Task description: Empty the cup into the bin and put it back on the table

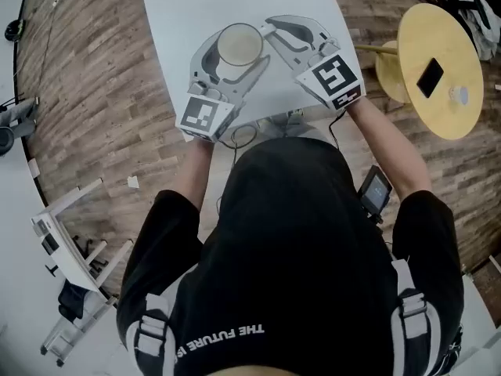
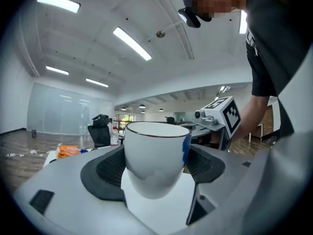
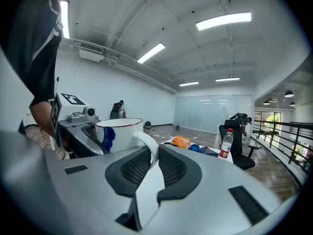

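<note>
Between right gripper (image 3: 152, 156) fingers (image 3: 131, 168) sits handle (image 3: 146, 142), unseen overhead

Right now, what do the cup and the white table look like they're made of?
Cup: looks like glazed ceramic or possibly enamel. It is glossy white with a thin dark rim and a blue mark on the side. Table: a matte white top, probably laminate or painted board. It is flat and even, with no grain showing.

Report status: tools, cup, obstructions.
Left tool shut on white mug body. Right tool shut on its handle. Mug upright on white table. Nothing in the way.
</note>
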### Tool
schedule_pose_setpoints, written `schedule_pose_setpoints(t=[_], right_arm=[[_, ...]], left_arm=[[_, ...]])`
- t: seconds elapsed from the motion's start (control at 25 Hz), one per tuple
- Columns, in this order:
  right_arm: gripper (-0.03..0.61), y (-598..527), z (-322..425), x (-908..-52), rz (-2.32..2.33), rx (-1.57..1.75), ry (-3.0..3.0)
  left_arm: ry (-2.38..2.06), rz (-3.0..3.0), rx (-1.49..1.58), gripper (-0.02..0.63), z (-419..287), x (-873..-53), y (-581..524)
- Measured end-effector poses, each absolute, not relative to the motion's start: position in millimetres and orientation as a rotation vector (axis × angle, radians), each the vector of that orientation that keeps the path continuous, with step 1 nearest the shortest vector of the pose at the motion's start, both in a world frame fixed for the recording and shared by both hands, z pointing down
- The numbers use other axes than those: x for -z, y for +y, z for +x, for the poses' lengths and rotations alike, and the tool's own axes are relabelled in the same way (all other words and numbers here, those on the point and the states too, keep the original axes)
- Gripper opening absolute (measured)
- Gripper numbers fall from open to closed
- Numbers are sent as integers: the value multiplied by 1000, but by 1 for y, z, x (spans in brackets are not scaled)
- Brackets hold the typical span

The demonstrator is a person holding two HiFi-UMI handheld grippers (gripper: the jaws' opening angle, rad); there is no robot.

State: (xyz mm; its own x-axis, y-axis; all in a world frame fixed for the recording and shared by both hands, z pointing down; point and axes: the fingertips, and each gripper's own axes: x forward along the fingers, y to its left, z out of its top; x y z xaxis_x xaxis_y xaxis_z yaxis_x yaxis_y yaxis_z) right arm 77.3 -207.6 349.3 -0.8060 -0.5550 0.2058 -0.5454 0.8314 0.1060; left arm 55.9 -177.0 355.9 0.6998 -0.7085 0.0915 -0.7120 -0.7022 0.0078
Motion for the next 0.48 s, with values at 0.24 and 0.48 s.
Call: schedule_pose_setpoints(t=[0.24, 0.48], right_arm=[[57, -220, 109, -432, 901, -75, -2668], [57, -241, 110, -525, 887, -182, -2567]], left_arm=[[-1052, 2834, -349, 374, 86, -434, -191], [-970, 2773, -530, 374, 86, -526, -212]])
